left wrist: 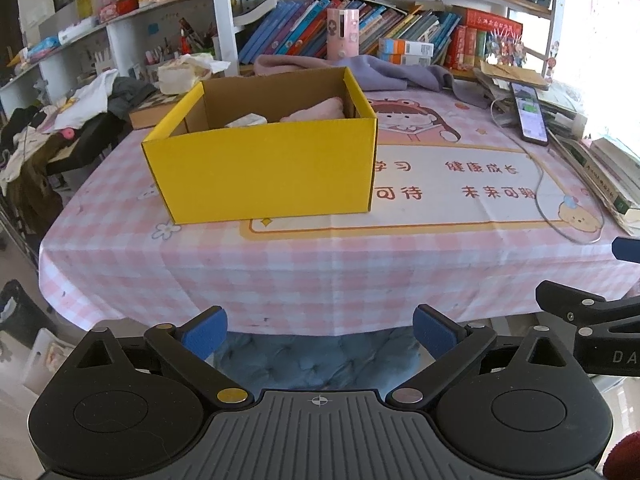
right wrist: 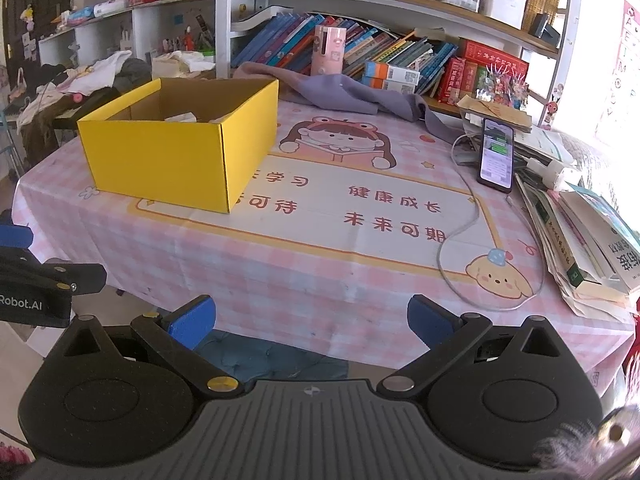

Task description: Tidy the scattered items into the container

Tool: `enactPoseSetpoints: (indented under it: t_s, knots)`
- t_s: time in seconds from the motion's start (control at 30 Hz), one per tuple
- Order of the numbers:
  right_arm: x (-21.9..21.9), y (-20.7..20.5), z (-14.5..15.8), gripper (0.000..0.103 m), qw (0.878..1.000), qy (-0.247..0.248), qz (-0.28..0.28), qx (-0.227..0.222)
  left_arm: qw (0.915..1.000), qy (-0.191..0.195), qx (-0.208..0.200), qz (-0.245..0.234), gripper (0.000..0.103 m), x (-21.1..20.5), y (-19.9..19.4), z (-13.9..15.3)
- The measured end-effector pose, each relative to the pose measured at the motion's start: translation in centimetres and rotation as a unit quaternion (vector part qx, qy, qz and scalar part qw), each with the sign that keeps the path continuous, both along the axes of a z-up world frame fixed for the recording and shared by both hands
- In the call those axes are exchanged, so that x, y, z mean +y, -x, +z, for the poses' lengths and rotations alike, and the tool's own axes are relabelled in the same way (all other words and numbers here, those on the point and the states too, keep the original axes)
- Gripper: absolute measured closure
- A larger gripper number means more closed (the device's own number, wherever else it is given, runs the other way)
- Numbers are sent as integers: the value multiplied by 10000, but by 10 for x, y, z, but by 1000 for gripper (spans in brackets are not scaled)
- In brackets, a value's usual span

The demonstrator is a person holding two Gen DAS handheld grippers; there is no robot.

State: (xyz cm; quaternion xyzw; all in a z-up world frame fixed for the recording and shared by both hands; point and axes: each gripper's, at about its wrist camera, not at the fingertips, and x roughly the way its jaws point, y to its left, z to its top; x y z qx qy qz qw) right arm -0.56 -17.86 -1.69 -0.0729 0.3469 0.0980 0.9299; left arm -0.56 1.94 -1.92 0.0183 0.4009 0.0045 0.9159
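A yellow cardboard box stands open on the pink checked tablecloth. Inside it lie a pink soft item and a white packet. From the right wrist view the yellow box sits at the left of the table, with only a white packet showing over its rim. My left gripper is open and empty, back past the table's near edge. My right gripper is open and empty too, held off the near edge beside the left one.
A phone leans on stacked books at the right, its white cable looping over the cloth. Purple cloth lies at the back under shelves of books. A blue cushioned seat is below the table edge.
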Motion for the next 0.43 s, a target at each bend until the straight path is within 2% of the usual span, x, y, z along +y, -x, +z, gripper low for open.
enactPoseSetpoints:
  t_s: [0.43]
  knots:
    - [4,-4,-2,0,10000,28,21,47,9999,41,-22,-139,0,0,-5,1]
